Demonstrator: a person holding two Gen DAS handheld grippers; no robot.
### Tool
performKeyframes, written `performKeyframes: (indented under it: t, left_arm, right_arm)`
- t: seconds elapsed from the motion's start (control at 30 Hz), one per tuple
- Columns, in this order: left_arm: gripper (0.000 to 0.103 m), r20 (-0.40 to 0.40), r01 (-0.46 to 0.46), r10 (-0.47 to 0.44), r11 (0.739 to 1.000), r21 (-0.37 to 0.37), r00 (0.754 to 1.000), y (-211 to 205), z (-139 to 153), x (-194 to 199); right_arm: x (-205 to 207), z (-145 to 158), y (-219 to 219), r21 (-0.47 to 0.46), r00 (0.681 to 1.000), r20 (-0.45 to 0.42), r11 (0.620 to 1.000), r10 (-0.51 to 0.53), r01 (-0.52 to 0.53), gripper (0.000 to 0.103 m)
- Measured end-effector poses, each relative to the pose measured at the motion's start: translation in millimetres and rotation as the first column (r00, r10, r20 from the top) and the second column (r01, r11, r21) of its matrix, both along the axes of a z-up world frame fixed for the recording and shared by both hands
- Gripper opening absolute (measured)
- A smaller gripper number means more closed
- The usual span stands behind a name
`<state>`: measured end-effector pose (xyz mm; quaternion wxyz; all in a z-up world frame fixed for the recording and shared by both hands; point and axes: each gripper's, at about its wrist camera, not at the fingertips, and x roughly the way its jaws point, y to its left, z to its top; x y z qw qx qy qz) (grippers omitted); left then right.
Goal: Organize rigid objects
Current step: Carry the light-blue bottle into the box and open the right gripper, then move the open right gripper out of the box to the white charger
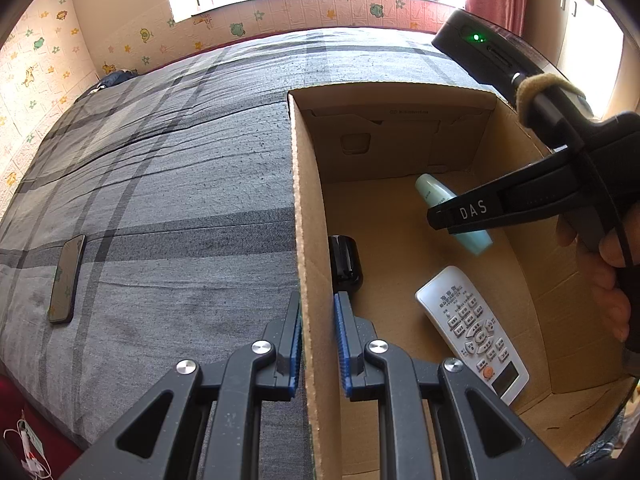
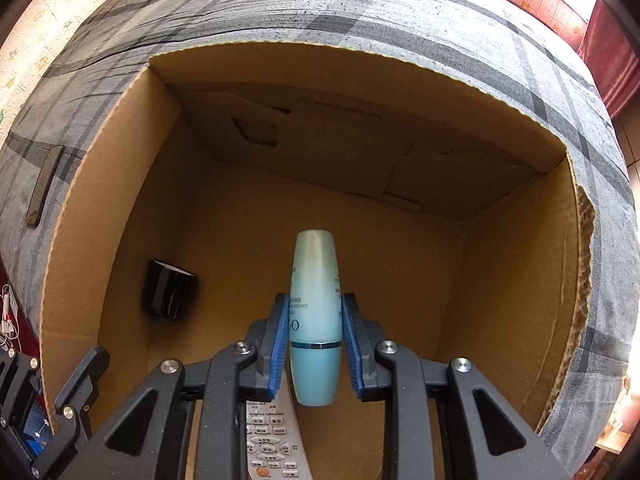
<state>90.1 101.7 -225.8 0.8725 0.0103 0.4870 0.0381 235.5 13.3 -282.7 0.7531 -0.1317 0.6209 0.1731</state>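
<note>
Two grippers at an open cardboard box [image 1: 316, 264] on a plaid bed.

The left gripper [image 1: 318, 344] clamps the box's near wall. The right gripper [image 2: 316, 344] grips a pale-blue bottle [image 2: 316, 312] inside, above the white remote [image 1: 472, 332]; farther off is a black cup [image 2: 170, 294].

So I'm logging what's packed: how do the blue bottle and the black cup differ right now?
The blue bottle is tall, slim and pale turquoise; the black cup is short, wide and glossy dark. The bottle is clamped in the right gripper above the floor of the cardboard box, while the cup lies loose on its side near the box's left wall. Both are inside the box.
</note>
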Motion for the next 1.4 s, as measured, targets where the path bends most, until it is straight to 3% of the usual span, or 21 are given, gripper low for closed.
performKeyframes:
  t: [0.27, 0.37, 0.47, 0.57, 0.63, 0.87, 1.17, 1.4]
  left_arm:
    - [0.017, -0.001, 0.001, -0.001, 1.0, 0.001, 1.0, 0.1, -0.2, 0.3]
    - [0.017, -0.001, 0.001, -0.001, 1.0, 0.002, 1.0, 0.0, 0.2, 0.5]
    - [0.017, -0.001, 0.0, 0.0, 1.0, 0.0, 1.0, 0.2, 0.0, 0.6]
    - [0.017, -0.001, -0.001, 0.001, 1.0, 0.0, 1.0, 0.7, -0.3, 0.9]
    - [0.017, -0.001, -0.002, 0.002, 1.0, -0.001, 1.0, 1.1, -0.5, 1.0]
    - [0.017, -0.001, 0.0, 0.0, 1.0, -0.002, 1.0, 1.4, -0.6, 1.2]
    - [0.017, -0.001, 0.0, 0.0, 1.0, -0.001, 1.0, 1.6, -0.5, 1.1]
    - [0.017, -0.001, 0.001, -0.001, 1.0, 0.001, 1.0, 1.6, -0.1, 1.0]
  right_arm:
    - [2.7, -1.7, -5.2, 0.026, 1.0, -0.002, 1.0, -0.009, 0.009, 0.028]
    - [1.9, 0.7, -6.9, 0.033, 1.0, 0.005, 0.999, -0.008, 0.008, 0.045]
    - [0.2, 2.5, -7.4, 0.029, 1.0, 0.017, 1.0, -0.004, 0.004, 0.047]
    - [-3.8, 7.0, -7.4, 0.053, 1.0, 0.031, 0.999, -0.003, 0.002, 0.065]
    - [-4.6, 8.6, -8.7, 0.07, 0.999, 0.03, 0.997, -0.013, 0.011, 0.091]
    - [-11.4, 24.9, -6.7, 0.101, 0.998, 0.066, 0.995, -0.023, 0.016, 0.091]
    - [-16.6, 69.6, -11.8, 0.115, 0.992, 0.12, 0.993, -0.026, 0.012, 0.091]
    - [-15.6, 90.8, -13.3, 0.113, 0.987, 0.161, 0.993, -0.031, 0.013, 0.101]
